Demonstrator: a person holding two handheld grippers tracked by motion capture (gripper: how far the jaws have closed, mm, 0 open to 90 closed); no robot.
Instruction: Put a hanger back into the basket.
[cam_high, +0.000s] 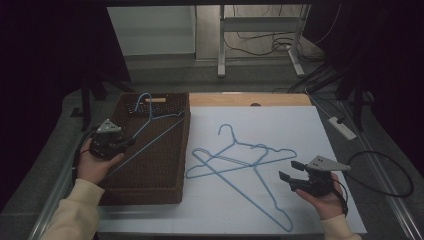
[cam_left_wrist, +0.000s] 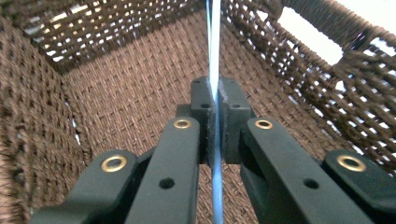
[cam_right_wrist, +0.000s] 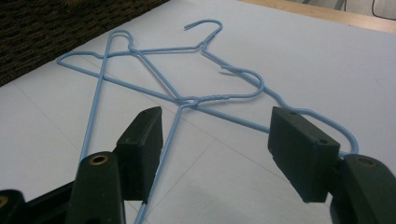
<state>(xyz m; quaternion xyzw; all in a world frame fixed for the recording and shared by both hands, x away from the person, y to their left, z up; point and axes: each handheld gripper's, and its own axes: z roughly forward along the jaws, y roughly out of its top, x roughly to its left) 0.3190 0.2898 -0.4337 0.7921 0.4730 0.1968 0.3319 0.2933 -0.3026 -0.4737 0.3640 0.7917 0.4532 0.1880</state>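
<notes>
Left gripper (cam_high: 131, 142) is clamped on the wire of a blue hanger (cam_high: 150, 131), jaws pressed together with the wire running straight up between the pads (cam_left_wrist: 231, 109) in the left gripper view. That hanger sits tilted in the brown woven basket (cam_high: 170, 187) at the table's left edge, hook up by the basket's far wall, bottom bar slanting toward the near-left. Right gripper (cam_high: 288, 170) hovers near the table's right edge with jaws spread, nothing between them. Two more blue hangers (cam_high: 235, 155) lie crossed on the white sheet (cam_high: 300, 125) mid-table, just ahead of the right jaws and apart from the basket.
</notes>
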